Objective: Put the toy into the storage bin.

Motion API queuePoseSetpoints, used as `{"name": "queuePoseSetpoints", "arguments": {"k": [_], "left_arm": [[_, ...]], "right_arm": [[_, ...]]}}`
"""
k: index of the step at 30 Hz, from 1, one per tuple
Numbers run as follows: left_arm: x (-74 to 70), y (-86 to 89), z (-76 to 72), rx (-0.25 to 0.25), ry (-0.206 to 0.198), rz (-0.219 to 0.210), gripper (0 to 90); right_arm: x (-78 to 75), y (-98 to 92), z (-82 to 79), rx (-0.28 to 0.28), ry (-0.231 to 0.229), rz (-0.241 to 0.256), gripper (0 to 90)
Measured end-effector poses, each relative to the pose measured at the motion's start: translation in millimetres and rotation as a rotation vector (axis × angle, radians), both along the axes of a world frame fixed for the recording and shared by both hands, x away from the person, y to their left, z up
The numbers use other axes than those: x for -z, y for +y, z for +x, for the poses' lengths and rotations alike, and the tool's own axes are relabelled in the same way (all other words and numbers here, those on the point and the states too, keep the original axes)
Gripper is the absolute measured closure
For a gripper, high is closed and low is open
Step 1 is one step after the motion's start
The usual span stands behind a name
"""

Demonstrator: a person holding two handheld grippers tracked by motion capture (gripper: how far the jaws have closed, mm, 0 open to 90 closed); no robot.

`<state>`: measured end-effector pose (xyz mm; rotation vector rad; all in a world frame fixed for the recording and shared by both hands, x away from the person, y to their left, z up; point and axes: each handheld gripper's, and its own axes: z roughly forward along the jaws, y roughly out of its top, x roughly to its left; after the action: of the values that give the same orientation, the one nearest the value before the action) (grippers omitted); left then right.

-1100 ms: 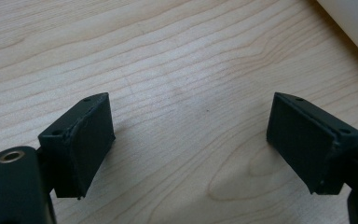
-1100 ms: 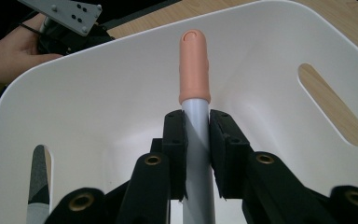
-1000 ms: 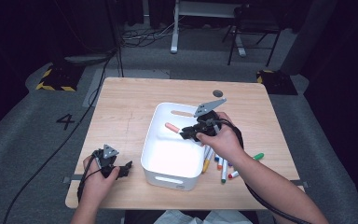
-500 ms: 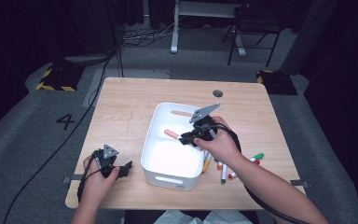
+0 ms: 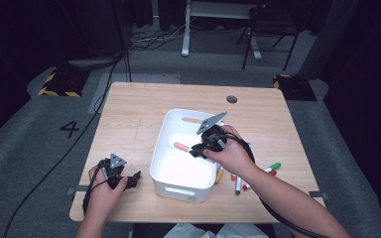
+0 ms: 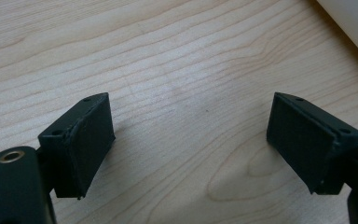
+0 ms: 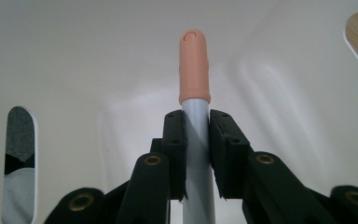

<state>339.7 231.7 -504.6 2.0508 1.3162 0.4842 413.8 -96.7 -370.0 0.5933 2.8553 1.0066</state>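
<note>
marker [image 7: 195,88]: grey barrel, peach cap (pointing into white bin [image 7: 98,56]) | right gripper [image 7: 196,140] fingers pinching barrel

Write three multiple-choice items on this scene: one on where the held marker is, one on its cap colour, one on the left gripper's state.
1. Where is the marker that the right gripper holds?
A. Over the inside of the white bin
B. On the floor
C. Beside the left gripper

2. What colour is its cap?
A. Green
B. Peach-orange
C. Black

3. How is the left gripper?
A. Shut on a marker
B. Open with nothing in it, over the table
C. Inside the bin

Answers:
1. A: the right gripper view shows white bin walls all round the marker, and the high view shows it over the bin.
2. B: the cap is peach-orange above a grey barrel.
3. B: the left gripper view shows the jaws wide apart with bare wood between them.
</note>
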Motion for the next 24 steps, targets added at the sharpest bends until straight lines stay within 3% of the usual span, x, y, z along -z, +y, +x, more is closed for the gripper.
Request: {"name": "queuePoseSetpoints", "arguments": {"k": [10,13,24], "left_arm": [[0.0,0.0,0.0,0.0,0.0,0.0,15.3],[0.0,0.0,0.0,0.001,0.001,0.0,15.3],[0.0,0.0,0.0,0.0,0.0,0.0,15.2]], "right_arm": [[5.1,9.6,-3.0,-0.045,-0.014,-0.061,76.7],[6.7,13.2,-7.4,-0.029,0.026,-0.09,76.6],[14.5,19.4,-10.2,-0.044,0.079,-0.123,73.5]]}}
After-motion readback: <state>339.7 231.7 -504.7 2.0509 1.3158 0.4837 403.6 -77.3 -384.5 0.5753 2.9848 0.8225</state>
